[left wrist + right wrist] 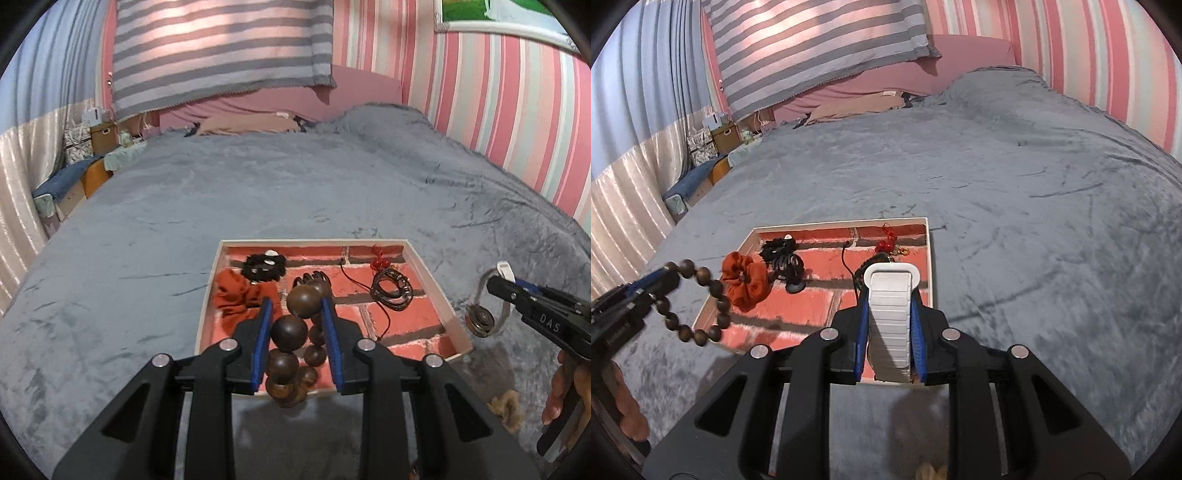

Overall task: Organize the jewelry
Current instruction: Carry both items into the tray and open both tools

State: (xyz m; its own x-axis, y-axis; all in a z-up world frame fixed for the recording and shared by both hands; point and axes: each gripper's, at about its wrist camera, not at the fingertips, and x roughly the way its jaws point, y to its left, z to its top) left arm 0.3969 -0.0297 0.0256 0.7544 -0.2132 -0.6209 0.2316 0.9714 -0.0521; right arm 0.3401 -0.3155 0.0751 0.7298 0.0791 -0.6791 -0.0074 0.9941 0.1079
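My left gripper [296,309] is shut on a brown wooden bead bracelet [289,332] and holds it above the near edge of the brick-patterned tray [436,291]; it also shows in the right wrist view [696,306]. My right gripper [889,291] is shut on a white-strapped watch [889,321], held over the tray's [931,258] near right corner; in the left wrist view the watch [480,319] hangs right of the tray. Inside the tray lie an orange scrunchie [240,295], a black hair tie [264,266], a dark claw clip [312,278], a dark bangle [391,291] and a red knotted cord [380,260].
The tray rests on a grey plush bedspread [258,184]. A tan furry item [508,410] lies on the bed near right of the tray. A striped blanket [221,48] hangs at the headboard. A bedside stand with boxes [99,136] is at the far left.
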